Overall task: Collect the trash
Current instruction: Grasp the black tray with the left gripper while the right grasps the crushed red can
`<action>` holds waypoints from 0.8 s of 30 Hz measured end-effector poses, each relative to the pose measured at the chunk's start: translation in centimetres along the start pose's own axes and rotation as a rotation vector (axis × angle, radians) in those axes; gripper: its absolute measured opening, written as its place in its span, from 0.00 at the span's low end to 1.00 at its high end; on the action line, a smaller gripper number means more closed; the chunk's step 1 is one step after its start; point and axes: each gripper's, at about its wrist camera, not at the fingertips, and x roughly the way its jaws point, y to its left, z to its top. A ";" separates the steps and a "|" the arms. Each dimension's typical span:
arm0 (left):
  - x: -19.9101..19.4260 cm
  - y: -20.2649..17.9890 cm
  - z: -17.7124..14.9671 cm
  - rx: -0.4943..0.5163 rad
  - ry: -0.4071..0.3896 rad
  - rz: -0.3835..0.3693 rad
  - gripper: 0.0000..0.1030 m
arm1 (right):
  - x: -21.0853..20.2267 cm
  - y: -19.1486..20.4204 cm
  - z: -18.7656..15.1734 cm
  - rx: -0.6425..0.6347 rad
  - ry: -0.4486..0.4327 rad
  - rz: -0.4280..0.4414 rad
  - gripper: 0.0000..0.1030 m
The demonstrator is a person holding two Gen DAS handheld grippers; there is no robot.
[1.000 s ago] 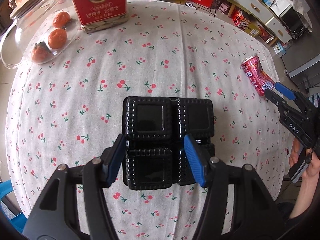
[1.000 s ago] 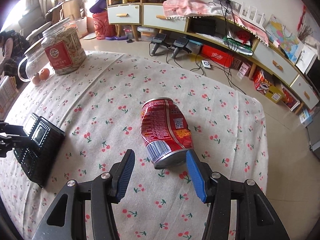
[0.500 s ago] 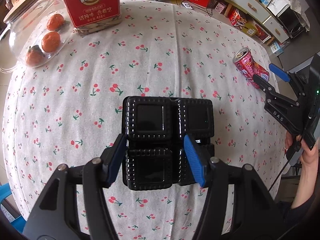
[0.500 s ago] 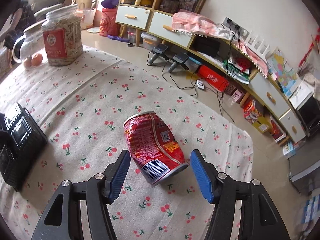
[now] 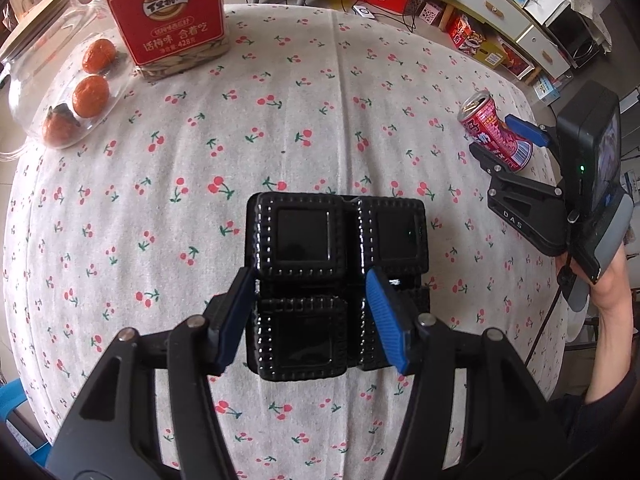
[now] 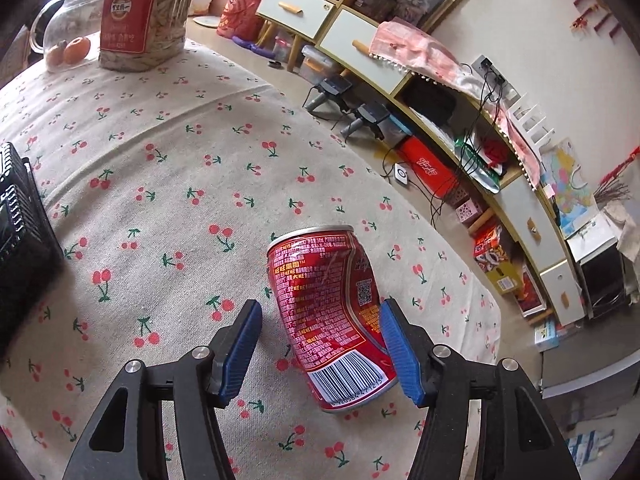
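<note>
A black plastic tray point(image 5: 338, 280) with square compartments lies on the cherry-print tablecloth. My left gripper point(image 5: 310, 316) is open, its blue fingers astride the tray's near left compartment, not pinching it. A dented red drink can point(image 6: 332, 312) lies on its side near the table's right edge. My right gripper point(image 6: 322, 352) is open around the can's bottom end, with the right finger at its side and a gap on the left. The can point(image 5: 494, 136) and right gripper point(image 5: 516, 148) also show in the left wrist view. The tray's edge point(image 6: 20, 216) shows at the left of the right wrist view.
A jar of seeds with a red label point(image 5: 168, 20) and a glass jar holding oranges point(image 5: 80, 92) stand at the table's far left. Beyond the table edge are the floor, a low cabinet point(image 6: 480, 140) and cables. The person's forearm point(image 5: 608, 320) is at the right.
My right gripper has moved forward and the can now sits between its fingers, deeper than before. My left gripper and the tray have kept their relation; the view has shifted slightly.
</note>
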 end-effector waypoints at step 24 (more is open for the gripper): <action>-0.5 -1.1 0.2 0.026 -0.003 -0.058 0.38 | -0.6 -6.7 -2.8 0.323 0.075 0.274 0.38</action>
